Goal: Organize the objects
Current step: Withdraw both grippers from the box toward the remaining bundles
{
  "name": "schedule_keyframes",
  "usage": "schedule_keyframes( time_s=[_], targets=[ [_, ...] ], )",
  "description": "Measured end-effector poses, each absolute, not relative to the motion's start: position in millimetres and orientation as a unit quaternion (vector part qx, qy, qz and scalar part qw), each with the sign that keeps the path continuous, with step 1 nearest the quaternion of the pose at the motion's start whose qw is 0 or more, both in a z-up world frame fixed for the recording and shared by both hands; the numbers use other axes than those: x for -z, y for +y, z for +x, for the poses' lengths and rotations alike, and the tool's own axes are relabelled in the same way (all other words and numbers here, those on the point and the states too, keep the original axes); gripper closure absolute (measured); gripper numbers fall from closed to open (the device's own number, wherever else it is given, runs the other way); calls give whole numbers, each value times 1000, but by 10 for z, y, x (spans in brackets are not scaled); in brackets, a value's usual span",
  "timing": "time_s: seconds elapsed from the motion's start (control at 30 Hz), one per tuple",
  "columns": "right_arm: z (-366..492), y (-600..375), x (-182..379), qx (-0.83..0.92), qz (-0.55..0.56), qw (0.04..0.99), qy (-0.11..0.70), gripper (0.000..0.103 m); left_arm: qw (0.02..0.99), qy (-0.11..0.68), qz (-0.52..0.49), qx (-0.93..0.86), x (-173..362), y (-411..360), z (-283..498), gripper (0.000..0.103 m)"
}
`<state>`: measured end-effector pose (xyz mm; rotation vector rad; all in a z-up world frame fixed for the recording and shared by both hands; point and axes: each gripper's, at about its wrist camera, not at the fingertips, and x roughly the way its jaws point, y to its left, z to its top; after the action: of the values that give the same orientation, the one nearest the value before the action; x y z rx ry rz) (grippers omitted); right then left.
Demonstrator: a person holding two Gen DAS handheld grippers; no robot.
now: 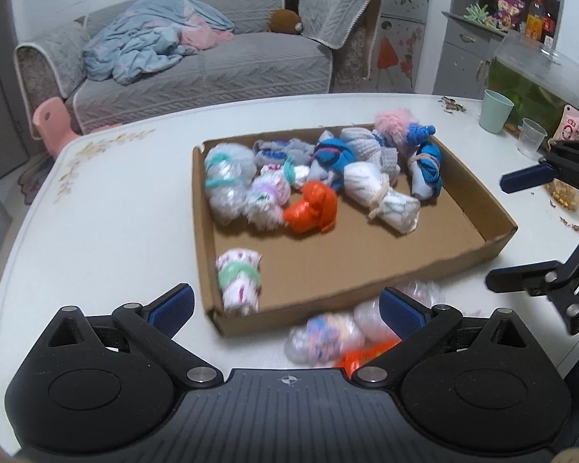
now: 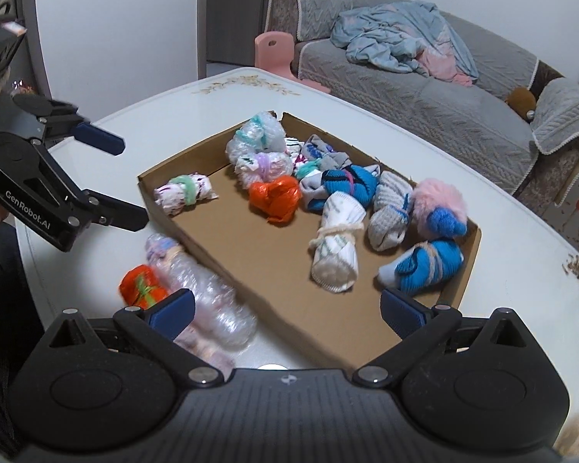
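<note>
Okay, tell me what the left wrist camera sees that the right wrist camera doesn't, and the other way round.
Only the left wrist view shows the fish tank, the green cup, the clear cup and the shelf of snacks.

Only the right wrist view shows the grey door beyond the table.

Both show the cardboard tray of tied bundles, the orange bundle in the tray, loose bundles on the table, the sofa, and both open, empty tongs: left tongs, right tongs.

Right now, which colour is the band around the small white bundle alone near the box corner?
Light green, clearest in the right wrist view: band.
</note>
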<state>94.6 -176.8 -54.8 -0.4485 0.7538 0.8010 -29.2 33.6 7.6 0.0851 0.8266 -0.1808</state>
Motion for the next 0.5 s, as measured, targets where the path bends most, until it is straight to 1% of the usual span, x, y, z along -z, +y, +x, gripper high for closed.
schedule_keyframes(
  time_s=[0.17, 0.33, 0.5],
  targets=[
    [731, -1883, 641, -382, -176, 838, 348, 1, 916, 393, 22, 79, 100, 415, -586, 1],
    [500, -1935, 913, -374, -133, 855, 335, 1, 922, 381, -3, 74, 329, 391, -829, 1],
    [363, -1852, 1198, -370, -140, 862, 317, 1, 928, 365, -10, 77, 484, 307, -924, 1]
  ],
)
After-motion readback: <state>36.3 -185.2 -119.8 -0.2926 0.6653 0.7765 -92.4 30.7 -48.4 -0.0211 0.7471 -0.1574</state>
